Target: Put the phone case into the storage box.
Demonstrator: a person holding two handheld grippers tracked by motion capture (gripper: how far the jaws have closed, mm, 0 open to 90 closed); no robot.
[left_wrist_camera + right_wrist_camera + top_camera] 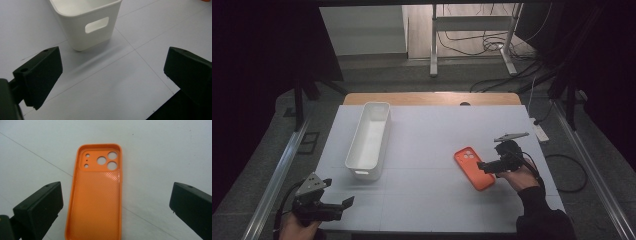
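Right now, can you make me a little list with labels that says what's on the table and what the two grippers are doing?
surface: white table
case: orange soft phone case, lying flat, hollow side up, camera holes at its far end
bin: long white plastic bin, left of the case, nothing seen inside
right gripper: open, jaws on either side of the case's near end, not pressing it
left gripper: open, holding nothing, near the table's front left corner, pointing toward the bin
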